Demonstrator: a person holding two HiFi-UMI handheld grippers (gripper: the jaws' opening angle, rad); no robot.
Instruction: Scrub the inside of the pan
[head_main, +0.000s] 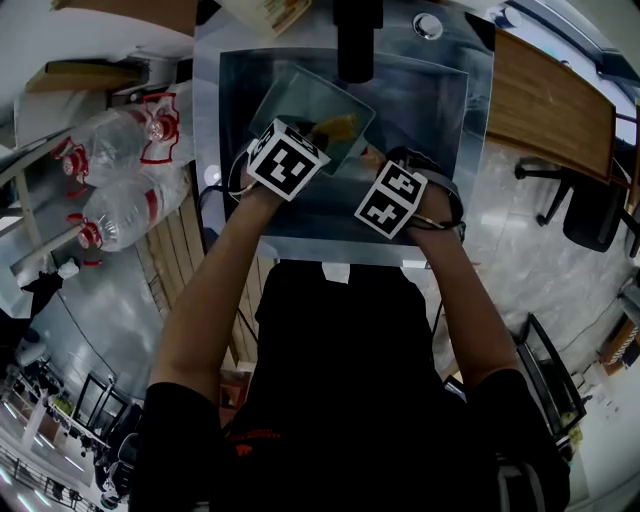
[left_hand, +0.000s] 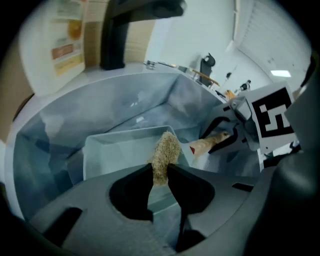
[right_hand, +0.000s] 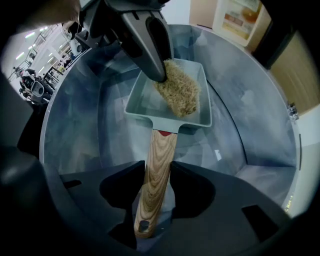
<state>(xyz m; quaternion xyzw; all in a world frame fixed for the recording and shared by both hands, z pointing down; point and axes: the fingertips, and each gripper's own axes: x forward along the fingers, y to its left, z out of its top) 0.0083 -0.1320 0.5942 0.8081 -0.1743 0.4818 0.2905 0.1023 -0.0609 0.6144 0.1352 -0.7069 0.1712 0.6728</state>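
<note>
The left gripper (left_hand: 160, 172) has its jaws nearly together, pinching a tan scrubber (left_hand: 165, 150) by one end. The rest of the scrubber lies inside the pan (right_hand: 145, 102), against its floor. The right gripper (right_hand: 158, 170) is clamped on the pan's wooden handle (right_hand: 161, 145), with its jaws only as far apart as the handle is wide. The pan is pale and rectangular, and it sits within the steel sink (right_hand: 250, 115). It seems to be tilted and held clear of the bottom, though the head view is too dim to be sure.
</note>
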